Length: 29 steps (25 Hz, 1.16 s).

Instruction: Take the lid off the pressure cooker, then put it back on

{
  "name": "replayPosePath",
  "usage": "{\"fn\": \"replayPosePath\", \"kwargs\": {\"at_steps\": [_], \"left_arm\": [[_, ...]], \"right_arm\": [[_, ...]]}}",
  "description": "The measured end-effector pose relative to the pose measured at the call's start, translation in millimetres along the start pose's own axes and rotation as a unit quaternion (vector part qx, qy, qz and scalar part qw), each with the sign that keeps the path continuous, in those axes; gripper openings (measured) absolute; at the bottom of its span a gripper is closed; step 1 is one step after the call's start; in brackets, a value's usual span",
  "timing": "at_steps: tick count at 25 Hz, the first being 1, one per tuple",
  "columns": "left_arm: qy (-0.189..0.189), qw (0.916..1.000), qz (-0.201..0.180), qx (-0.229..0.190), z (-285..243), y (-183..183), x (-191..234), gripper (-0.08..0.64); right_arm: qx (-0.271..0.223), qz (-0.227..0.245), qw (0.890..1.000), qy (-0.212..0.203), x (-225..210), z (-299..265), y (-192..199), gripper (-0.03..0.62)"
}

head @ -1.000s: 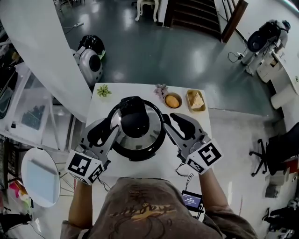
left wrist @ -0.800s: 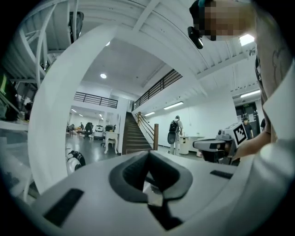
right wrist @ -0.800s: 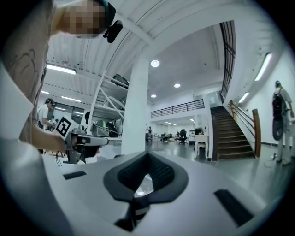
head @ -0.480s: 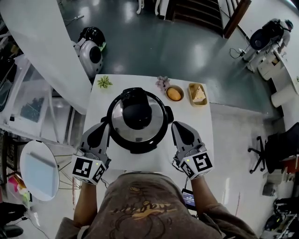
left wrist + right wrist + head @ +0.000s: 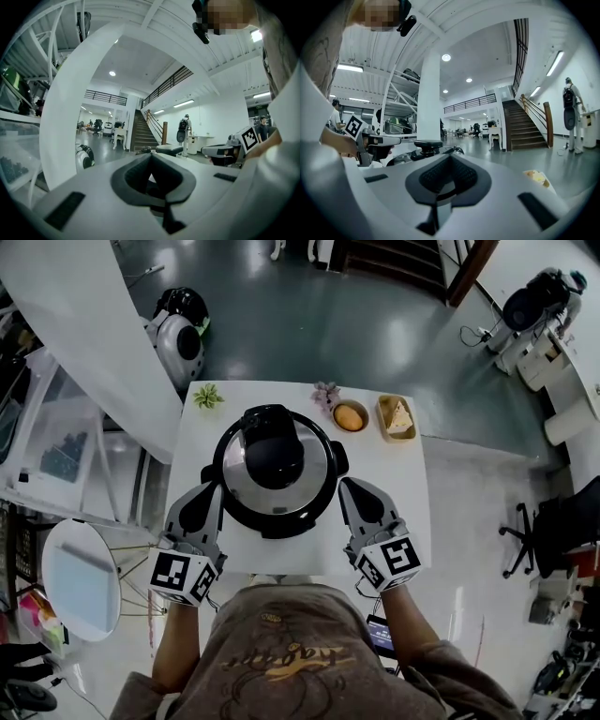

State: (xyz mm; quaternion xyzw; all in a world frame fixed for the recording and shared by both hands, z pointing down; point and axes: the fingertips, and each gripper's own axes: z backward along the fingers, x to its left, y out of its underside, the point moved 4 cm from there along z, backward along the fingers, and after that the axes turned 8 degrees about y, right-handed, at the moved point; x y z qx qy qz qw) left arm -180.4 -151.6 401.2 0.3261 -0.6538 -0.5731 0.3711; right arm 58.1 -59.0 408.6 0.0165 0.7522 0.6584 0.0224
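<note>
The pressure cooker (image 5: 274, 470) stands in the middle of the small white table (image 5: 394, 484). Its steel lid with the black handle (image 5: 273, 457) is on it. My left gripper (image 5: 215, 488) lies level at the cooker's left side, shut and empty. My right gripper (image 5: 345, 486) lies at the cooker's right side, also shut and empty. In the left gripper view the jaws (image 5: 151, 161) are pressed together, with the lid's black top (image 5: 168, 149) just beyond. The right gripper view shows closed jaws (image 5: 449, 164) and the lid handle (image 5: 427, 145) ahead to the left.
At the table's far edge are a small green plant (image 5: 207, 396), a dried flower (image 5: 325, 393), a bowl with an orange thing (image 5: 349, 416) and a tray of yellowish food (image 5: 396, 416). A round white side table (image 5: 80, 587) stands on the left.
A second ago both grippers stood open against the cooker's sides. They have since closed, sunk a little and drawn back toward me, and now hold nothing.
</note>
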Motion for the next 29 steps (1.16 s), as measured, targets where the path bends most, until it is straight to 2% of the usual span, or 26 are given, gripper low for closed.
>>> {"fn": "replayPosePath", "kwargs": {"at_steps": [29], "left_arm": [[-0.004, 1.0000, 0.008, 0.003, 4.7, 3.5, 4.4, 0.006]], "right_arm": [[0.021, 0.036, 0.998, -0.049, 16.6, -9.5, -3.0, -0.006]]}}
